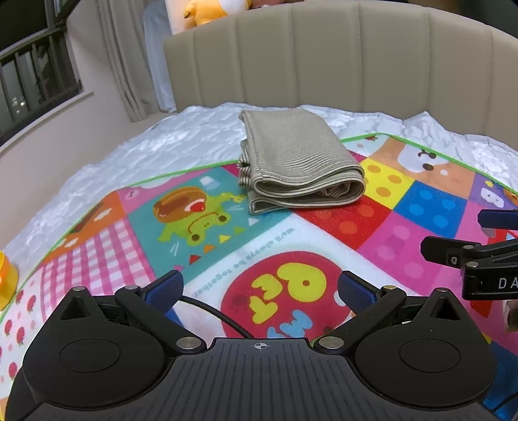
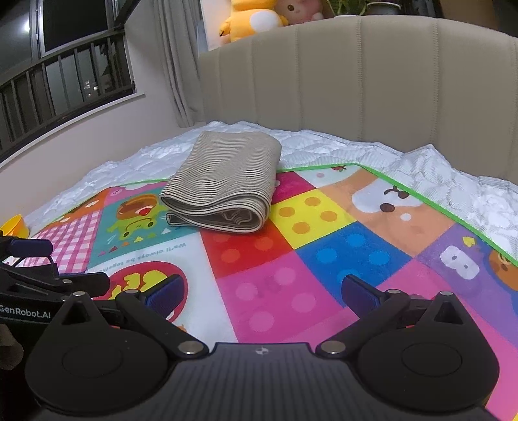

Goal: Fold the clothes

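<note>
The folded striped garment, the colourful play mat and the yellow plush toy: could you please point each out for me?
folded striped garment [image 1: 291,152], left wrist view, its flat top layer.
colourful play mat [image 2: 275,301], right wrist view, a pink dotted square.
yellow plush toy [image 2: 249,19], right wrist view, its body.

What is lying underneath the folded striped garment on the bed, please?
The folded striped garment rests partly on the colourful play mat, and its far end on the white quilted cover. Anything directly beneath it is hidden.

Ahead of my right gripper [image 2: 262,291], the play mat [image 2: 291,259] reads "We'll always be together" — upside down. Off to its left, the left gripper [image 2: 29,291] carries "GenRobot.AI" on its side.
</note>
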The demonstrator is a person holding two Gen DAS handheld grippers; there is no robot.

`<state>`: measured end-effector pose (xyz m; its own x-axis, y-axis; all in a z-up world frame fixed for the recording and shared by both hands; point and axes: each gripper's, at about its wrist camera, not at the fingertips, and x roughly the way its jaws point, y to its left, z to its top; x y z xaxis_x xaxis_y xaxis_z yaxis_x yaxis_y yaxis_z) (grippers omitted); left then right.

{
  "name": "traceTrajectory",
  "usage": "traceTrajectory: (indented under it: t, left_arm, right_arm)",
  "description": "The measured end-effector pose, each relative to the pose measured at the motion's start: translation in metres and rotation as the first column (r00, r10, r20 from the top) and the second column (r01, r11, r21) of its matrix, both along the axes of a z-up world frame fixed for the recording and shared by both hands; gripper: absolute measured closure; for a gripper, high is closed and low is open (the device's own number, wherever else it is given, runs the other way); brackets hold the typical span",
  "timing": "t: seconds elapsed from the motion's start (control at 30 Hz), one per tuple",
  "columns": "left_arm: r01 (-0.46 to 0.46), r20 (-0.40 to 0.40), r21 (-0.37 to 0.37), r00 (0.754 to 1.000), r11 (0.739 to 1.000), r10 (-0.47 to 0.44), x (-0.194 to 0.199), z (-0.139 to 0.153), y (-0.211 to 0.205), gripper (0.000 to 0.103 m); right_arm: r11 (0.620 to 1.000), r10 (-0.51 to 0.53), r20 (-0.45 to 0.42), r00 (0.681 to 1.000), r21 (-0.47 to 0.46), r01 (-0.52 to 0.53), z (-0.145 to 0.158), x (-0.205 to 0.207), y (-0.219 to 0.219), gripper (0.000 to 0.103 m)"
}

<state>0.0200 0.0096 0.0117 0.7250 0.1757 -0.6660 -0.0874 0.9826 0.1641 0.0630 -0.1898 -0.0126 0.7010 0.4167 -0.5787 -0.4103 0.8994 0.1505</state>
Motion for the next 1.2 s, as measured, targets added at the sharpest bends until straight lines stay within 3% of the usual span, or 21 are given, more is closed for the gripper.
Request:
traceTrajectory:
  t: [1.2]
  left_arm:
    - [-0.004, 0.002, -0.02, 1.0, 1.0, 0.004, -0.0001, 0.0011, 0.0041, 0.0]
  right_arm:
    - [1.0, 0.028, -0.023, 0.999, -0.004, -0.028, -0.0036, -0.0007, -0.0002, 0.0]
